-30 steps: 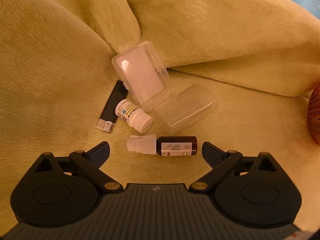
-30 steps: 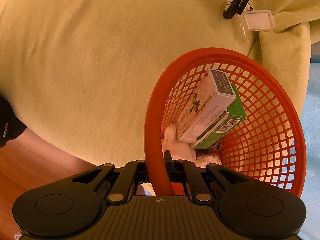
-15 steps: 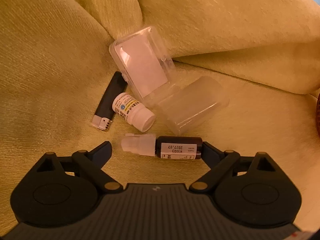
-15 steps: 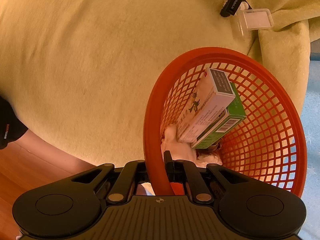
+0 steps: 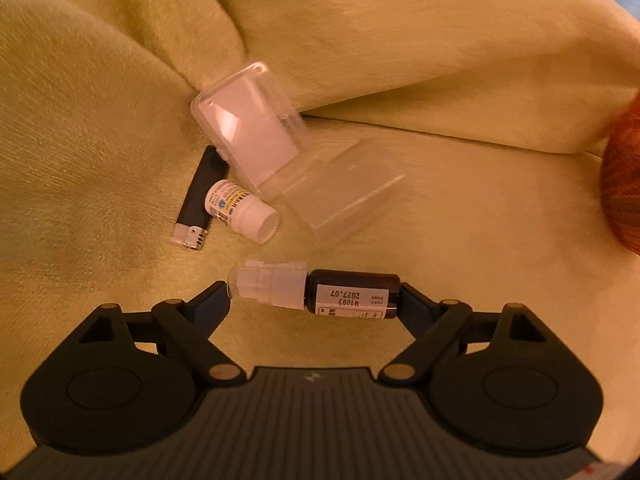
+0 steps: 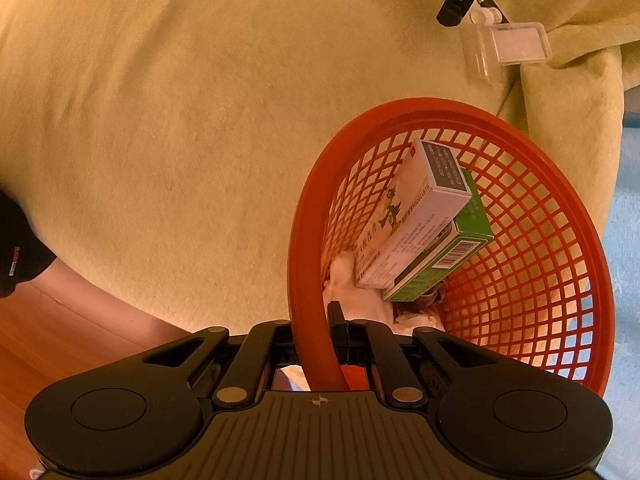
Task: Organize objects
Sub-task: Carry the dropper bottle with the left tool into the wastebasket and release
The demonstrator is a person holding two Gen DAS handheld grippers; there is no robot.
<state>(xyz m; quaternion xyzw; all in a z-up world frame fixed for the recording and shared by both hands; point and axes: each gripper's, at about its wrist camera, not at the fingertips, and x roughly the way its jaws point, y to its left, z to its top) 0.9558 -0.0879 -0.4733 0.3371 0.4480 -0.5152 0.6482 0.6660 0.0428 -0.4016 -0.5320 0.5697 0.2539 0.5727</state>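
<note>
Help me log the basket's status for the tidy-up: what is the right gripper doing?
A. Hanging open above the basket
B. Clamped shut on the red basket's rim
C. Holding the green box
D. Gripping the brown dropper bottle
B: in the right wrist view the right gripper has its jaws closed on the rim of the red basket, while the green box lies loose inside.

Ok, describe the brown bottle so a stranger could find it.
On the yellow cushion, below the clear case, three small things lie. The brown bottle lies nearest, sideways between the left gripper's fingertips. Only it has dark glass; the white bottle and lighter don't.
</note>
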